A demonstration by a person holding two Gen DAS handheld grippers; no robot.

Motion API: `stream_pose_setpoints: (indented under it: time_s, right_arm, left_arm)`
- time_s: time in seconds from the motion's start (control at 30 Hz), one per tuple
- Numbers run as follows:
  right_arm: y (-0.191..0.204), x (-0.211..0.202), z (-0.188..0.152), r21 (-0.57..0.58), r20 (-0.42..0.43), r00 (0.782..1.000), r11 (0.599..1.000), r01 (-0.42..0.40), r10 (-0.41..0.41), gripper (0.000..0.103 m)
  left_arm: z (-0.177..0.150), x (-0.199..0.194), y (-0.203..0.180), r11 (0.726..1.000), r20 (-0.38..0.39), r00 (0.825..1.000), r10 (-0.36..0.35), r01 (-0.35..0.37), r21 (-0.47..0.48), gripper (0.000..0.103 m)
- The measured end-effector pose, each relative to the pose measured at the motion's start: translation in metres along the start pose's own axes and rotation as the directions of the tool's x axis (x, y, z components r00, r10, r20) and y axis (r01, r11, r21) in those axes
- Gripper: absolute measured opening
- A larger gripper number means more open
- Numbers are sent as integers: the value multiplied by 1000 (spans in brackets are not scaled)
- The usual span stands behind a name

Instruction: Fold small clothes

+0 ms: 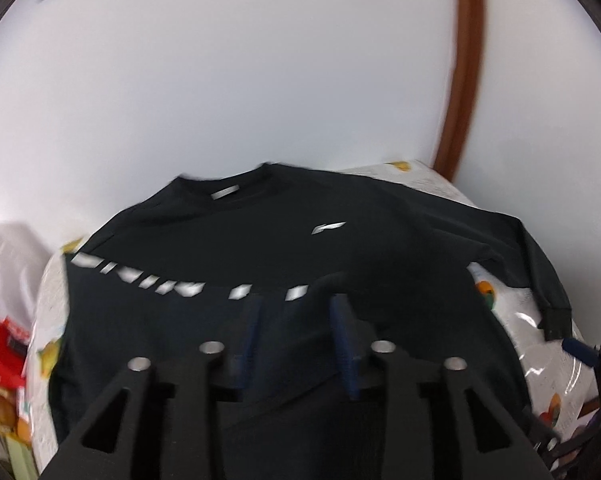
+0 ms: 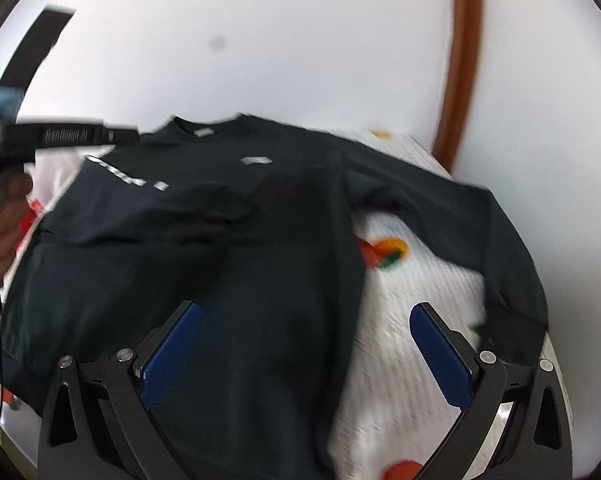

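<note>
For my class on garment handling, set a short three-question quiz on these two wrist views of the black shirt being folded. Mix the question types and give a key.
1. True or false: the black long-sleeved shirt lies on a patterned white tablecloth.
2. Which sleeve is already folded across the chest?
A. the one on the picture's left
B. the one on the picture's right
C. both
3. Fill in: in the right wrist view, the right gripper has its fingers standing ____, nothing clamped between them.

Key
1. True.
2. A; the right-hand sleeve lies stretched out over the tablecloth.
3. Open.
</note>
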State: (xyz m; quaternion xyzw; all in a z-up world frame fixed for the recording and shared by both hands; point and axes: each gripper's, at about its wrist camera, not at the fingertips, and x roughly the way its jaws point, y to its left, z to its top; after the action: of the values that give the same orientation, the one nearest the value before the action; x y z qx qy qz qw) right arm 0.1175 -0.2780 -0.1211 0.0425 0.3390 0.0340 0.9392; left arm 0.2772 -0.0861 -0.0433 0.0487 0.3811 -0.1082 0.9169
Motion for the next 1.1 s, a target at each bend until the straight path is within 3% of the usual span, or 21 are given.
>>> stream_pose_setpoints:
  time_s: [0.13, 0.3, 0.37, 0.47, 0.63, 0.73, 0.8, 0.87, 0.93, 0.97, 1.0, 1.07, 1.1]
  right_arm:
    - [30, 8, 23, -35, 27, 997, 997, -70, 71, 100]
    - [56, 45, 51, -44, -18, 993, 992, -120, 119, 72]
    - [66, 66, 60, -74, -55, 993, 992, -104, 100, 65]
    - [76, 95, 68, -109, -90, 994, 992, -71, 61, 65]
    - [69, 151, 72, -42, -208, 977, 998, -57, 47, 65]
    - [59, 177, 70, 40, -247, 965, 996, -79, 86, 65]
    - [54, 186, 72, 103, -231, 962, 987, -121, 142, 66]
    - [55, 191, 76, 114, -208, 968, 986, -120, 141, 65]
    - [61, 196, 81, 92, -197, 970, 988, -122, 139, 54]
    - [66, 197, 82, 71, -190, 972, 989, -130, 141, 40]
    - [71, 198, 84, 46, -186, 970, 988, -149, 155, 24]
    - [79, 195, 90, -1, -178, 970, 986, -169, 166, 12]
    - [81, 190, 95, -16, -171, 969, 983, -183, 178, 12]
  left_arm:
    - [-24, -10, 62, 994, -10, 997, 73, -74, -74, 43]
    - [-62, -14, 145, 966, -71, 988, 139, -151, -211, 46]
    - [-80, -13, 178, 945, -99, 978, 184, -204, -256, 47]
    - [-102, -8, 214, 919, -149, 965, 214, -251, -304, 47]
    - [-124, 11, 257, 891, -196, 955, 224, -282, -356, 47]
    - [-126, 26, 266, 894, -207, 953, 221, -282, -347, 47]
    - [-125, 38, 269, 902, -203, 953, 224, -282, -326, 47]
    - [-121, 49, 269, 912, -198, 953, 230, -282, -297, 47]
    - [-116, 54, 268, 915, -186, 954, 233, -280, -290, 47]
    - [-114, 56, 267, 917, -177, 956, 233, -277, -286, 42]
    - [-112, 58, 267, 922, -167, 959, 228, -267, -279, 28]
    - [-110, 61, 265, 924, -168, 961, 219, -260, -282, 10]
    - [-110, 62, 266, 921, -160, 962, 220, -259, -290, 10]
